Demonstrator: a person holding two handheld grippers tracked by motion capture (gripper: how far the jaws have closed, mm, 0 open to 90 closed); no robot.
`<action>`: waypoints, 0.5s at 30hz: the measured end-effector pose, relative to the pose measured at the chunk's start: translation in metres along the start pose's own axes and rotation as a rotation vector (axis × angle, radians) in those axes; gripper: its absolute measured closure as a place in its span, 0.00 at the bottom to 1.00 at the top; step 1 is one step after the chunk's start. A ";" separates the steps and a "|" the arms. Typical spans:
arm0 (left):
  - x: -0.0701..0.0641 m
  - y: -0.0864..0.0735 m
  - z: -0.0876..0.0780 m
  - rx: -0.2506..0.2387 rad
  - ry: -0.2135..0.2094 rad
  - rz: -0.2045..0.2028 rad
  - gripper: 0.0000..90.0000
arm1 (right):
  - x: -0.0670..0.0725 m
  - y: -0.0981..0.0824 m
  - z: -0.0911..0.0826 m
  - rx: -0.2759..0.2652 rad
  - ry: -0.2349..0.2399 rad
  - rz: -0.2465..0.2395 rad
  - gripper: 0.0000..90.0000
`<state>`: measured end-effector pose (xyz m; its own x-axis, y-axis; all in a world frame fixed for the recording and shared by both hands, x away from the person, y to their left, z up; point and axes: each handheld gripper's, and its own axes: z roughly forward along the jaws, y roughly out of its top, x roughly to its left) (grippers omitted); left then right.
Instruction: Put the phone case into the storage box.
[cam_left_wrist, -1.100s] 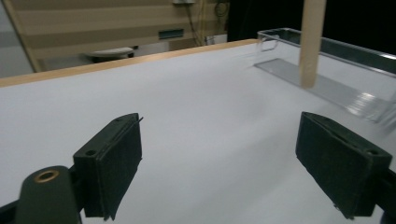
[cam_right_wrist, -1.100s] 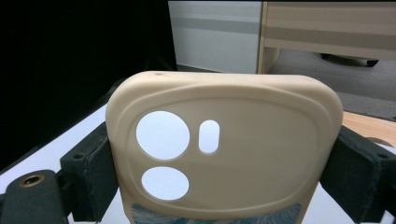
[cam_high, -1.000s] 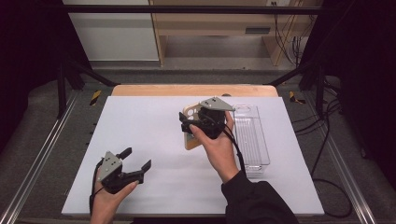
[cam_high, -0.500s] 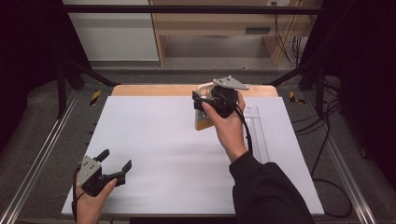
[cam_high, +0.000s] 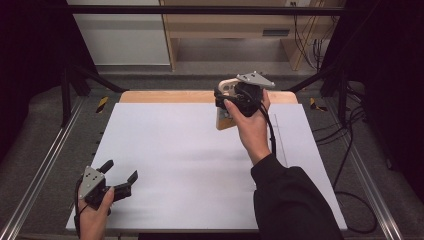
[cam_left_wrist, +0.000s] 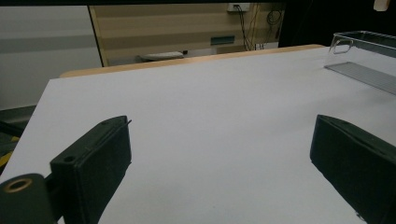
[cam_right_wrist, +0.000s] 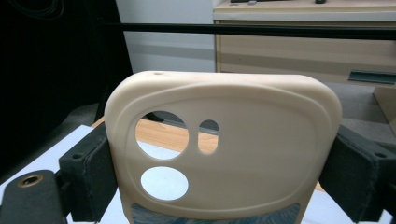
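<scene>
**Phone case held up over the far end of the table**

We saw the phone case (cam_right_wrist: 224, 149) pinched across its width by the right gripper (cam_high: 231, 100), one black pad against each long edge. The case was cream, with two round holes and a small slot in one corner, and a grey-blue patterned strip showed at its lower edge. In the high view the case (cam_high: 225, 119) hung clear of the table (cam_high: 190, 150), above its far right part and near the wooden edge, with the right hand (cam_high: 250, 122) wrapped around the gripper and a dark sleeve (cam_high: 290, 200) behind it.

We found the left gripper (cam_high: 120, 175) well apart from all this, at the table's near left corner, held in the left hand (cam_high: 92, 215). Its jaws had just been opening and stood spread wide, with bare white tabletop between them.

In the left gripper view we noted a clear tray (cam_left_wrist: 369, 60) lying on the table's far right side
</scene>
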<state>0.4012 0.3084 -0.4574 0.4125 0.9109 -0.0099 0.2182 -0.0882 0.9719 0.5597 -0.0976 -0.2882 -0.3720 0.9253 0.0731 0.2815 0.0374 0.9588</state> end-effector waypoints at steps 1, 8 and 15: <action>0.001 0.000 0.000 0.001 0.001 -0.004 0.05 | -0.002 0.000 0.000 0.000 -0.005 0.001 0.12; 0.004 -0.001 0.000 0.002 -0.002 -0.012 0.05 | -0.009 0.004 -0.004 -0.009 -0.025 -0.007 0.12; 0.006 -0.002 0.001 0.013 -0.012 -0.023 0.05 | -0.018 0.006 -0.009 -0.016 -0.059 -0.016 0.12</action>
<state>0.4040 0.3138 -0.4600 0.4179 0.9078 -0.0351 0.2388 -0.0725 0.9684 0.5601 -0.1174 -0.2816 -0.3237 0.9452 0.0424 0.2619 0.0464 0.9640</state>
